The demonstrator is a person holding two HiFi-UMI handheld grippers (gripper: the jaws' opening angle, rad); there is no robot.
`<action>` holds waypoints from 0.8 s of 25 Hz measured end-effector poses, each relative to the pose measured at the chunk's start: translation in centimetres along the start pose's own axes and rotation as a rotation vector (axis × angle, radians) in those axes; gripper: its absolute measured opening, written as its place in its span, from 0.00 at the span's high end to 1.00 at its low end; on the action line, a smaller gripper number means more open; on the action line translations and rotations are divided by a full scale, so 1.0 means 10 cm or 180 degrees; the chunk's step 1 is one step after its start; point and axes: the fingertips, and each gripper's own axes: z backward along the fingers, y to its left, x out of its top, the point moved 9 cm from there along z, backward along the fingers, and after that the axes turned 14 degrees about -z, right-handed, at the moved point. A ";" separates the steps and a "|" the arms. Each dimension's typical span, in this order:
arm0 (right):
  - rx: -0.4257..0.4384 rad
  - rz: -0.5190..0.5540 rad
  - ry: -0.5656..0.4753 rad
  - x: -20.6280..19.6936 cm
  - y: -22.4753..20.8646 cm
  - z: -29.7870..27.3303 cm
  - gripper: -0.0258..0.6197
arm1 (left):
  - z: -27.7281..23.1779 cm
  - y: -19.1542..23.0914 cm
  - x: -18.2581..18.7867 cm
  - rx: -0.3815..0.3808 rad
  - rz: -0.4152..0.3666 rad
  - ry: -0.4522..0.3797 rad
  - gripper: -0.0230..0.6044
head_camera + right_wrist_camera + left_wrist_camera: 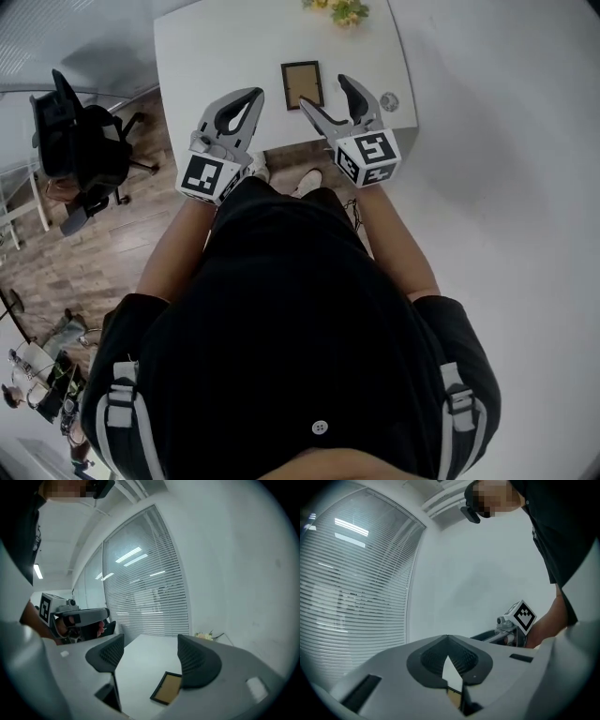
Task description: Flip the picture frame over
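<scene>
A small picture frame (302, 85) with a dark border and a tan panel facing up lies flat on the white table (206, 56), near its front edge. My right gripper (324, 92) hovers over the frame's front right corner, open and empty. In the right gripper view the frame (168, 687) lies low between the spread jaws of the right gripper (150, 651), partly hidden by the right pad. My left gripper (255, 94) hangs left of the frame, shut on nothing. In the left gripper view the left gripper (448, 639) has its pad tips touching.
A bunch of yellow flowers (342, 10) lies at the table's far edge. A small round disc (389, 101) sits at the front right corner. A black office chair (80, 145) stands on the wooden floor to the left. White wall lies to the right.
</scene>
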 end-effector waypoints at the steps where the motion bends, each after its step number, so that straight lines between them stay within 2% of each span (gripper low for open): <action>1: -0.0066 -0.0015 0.0034 -0.03 -0.02 -0.09 0.39 | -0.04 0.08 -0.06 -0.0026 0.0013 0.0009 0.95; 14: -0.0835 -0.0268 0.0501 -0.64 -0.25 -1.11 0.44 | -0.38 0.70 -0.79 -0.0621 0.0136 0.0063 0.95; 17: -0.0981 -0.0310 0.0568 -0.75 -0.28 -1.28 0.45 | -0.45 0.79 -0.98 -0.0654 0.0221 -0.0005 0.95; 20: -0.1110 -0.0367 0.0647 -0.87 -0.31 -1.43 0.47 | -0.51 0.90 -1.09 -0.0691 0.0164 0.0041 0.95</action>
